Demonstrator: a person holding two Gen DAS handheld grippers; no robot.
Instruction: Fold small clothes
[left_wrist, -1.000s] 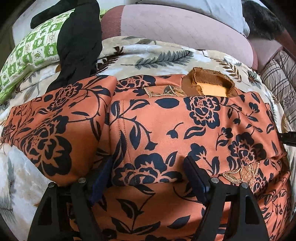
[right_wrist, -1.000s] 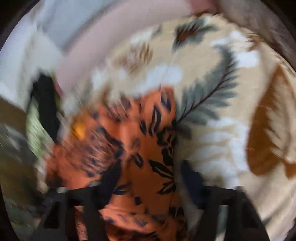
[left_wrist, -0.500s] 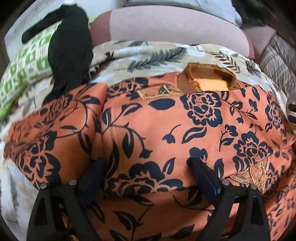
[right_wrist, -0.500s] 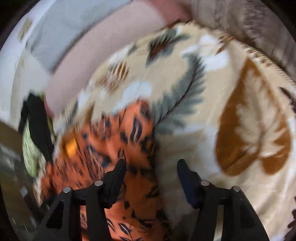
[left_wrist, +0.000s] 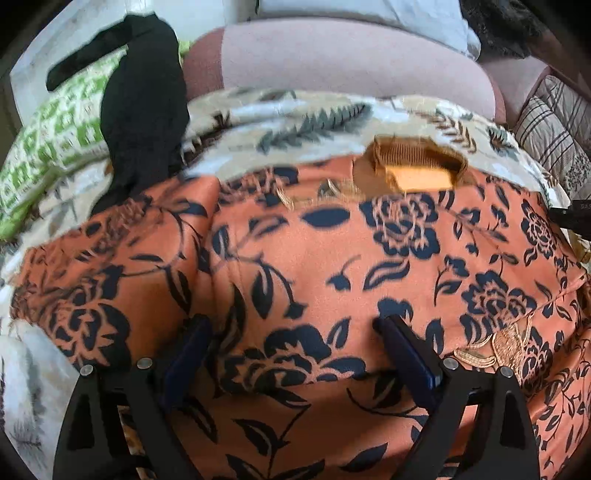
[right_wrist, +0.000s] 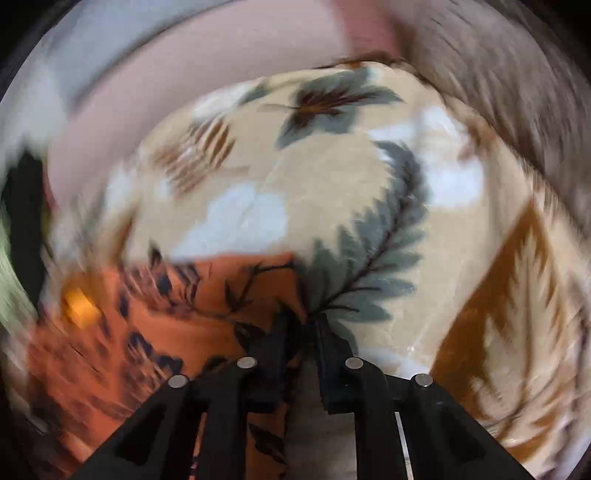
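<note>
An orange garment (left_wrist: 332, 258) with dark navy flowers lies spread on a leaf-patterned blanket (left_wrist: 295, 122), its brown ribbed collar (left_wrist: 417, 173) at the far side. My left gripper (left_wrist: 295, 343) hangs just over the garment's middle, open wide, with nothing pinched between its fingers. In the right wrist view the garment (right_wrist: 184, 295) fills the lower left. My right gripper (right_wrist: 304, 332) is at the garment's right edge, its jaws closing to a narrow gap with the cloth's corner caught between them. That view is blurred by motion.
A black piece of clothing (left_wrist: 144, 92) lies over a green-and-white pillow (left_wrist: 48, 147) at the far left. A pink bolster (left_wrist: 332, 55) runs along the back, and a striped cushion (left_wrist: 554, 122) sits at the far right. Bare blanket (right_wrist: 369, 184) stretches right of the garment.
The right gripper's jaws opened wide half a second ago and have now come nearly together on the garment's right edge. The left gripper opened a little wider and stayed in place.
</note>
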